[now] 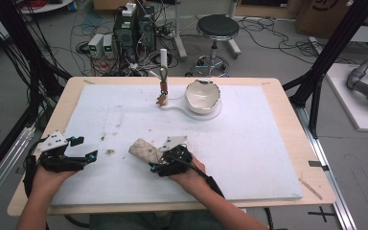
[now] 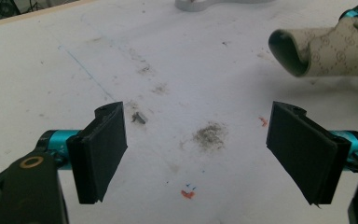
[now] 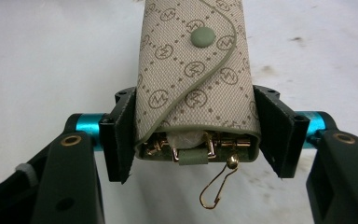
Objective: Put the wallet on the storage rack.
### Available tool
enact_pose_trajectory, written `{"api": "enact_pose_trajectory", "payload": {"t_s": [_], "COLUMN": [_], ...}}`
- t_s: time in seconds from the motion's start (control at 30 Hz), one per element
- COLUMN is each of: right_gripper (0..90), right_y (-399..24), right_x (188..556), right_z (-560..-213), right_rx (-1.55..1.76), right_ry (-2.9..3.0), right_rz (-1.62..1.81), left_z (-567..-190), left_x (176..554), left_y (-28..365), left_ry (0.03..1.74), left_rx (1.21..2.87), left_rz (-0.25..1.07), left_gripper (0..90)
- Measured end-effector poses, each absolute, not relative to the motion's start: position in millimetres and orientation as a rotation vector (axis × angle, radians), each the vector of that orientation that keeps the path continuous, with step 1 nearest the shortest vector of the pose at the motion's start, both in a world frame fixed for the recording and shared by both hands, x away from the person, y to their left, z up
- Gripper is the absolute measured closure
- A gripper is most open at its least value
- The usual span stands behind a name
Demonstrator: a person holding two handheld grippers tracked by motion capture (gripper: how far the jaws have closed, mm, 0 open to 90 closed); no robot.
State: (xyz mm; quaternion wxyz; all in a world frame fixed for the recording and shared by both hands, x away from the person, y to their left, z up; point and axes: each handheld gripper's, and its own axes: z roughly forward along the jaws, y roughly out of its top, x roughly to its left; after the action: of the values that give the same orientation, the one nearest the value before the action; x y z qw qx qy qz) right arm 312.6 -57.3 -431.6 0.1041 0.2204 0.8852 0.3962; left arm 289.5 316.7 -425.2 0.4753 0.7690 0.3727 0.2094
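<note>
Beige key pouch (image 3: 193, 70), gold hooks inside, clamped in right tool (image 3: 193, 135); left tool (image 2: 205, 149) apart.

Key pouch (image 3: 193, 79): beige monogram fabric, olive trim and snap button, flap fastened. Open end shows gold key hooks, one dangling loose. Lies near-centre on the white board, pointing far-left.

Black tongs (image 1: 159, 162) with flat black pads (image 3: 121, 140), turquoise cross-rods, brass-ringed screws, grey three-cornered top plates.

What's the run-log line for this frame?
right gripper: shut on key pouch | left gripper: open, empty | pouch: snapped shut | bowl: far side, untouched
</note>
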Motion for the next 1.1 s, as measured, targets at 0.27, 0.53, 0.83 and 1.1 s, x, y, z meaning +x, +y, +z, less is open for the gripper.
{"api": "enact_pose_trajectory", "payload": {"t_s": [0.27,0.53,0.83,1.1], "right_gripper": [37.2,37.2,37.2,37.2], "right_y": [-89,-133,-184,-220], "right_x": [322,329,334,337], "right_z": [-415,-396,-385,-381], "right_rx": [0.724,0.791,0.899,0.964], "right_ry": [2.534,2.44,2.338,2.265], "right_rz": [1.212,1.219,1.199,1.17], "left_z": [-425,-426,-425,-424], "left_x": [296,307,324,334], "left_y": [309,296,273,258], "left_ry": [0.893,0.864,0.809,0.788], "left_rx": [1.884,1.885,1.883,1.88], "left_rz": [0.499,0.468,0.435,0.417], "left_gripper": [20.0,20.0,20.0,20.0]}}
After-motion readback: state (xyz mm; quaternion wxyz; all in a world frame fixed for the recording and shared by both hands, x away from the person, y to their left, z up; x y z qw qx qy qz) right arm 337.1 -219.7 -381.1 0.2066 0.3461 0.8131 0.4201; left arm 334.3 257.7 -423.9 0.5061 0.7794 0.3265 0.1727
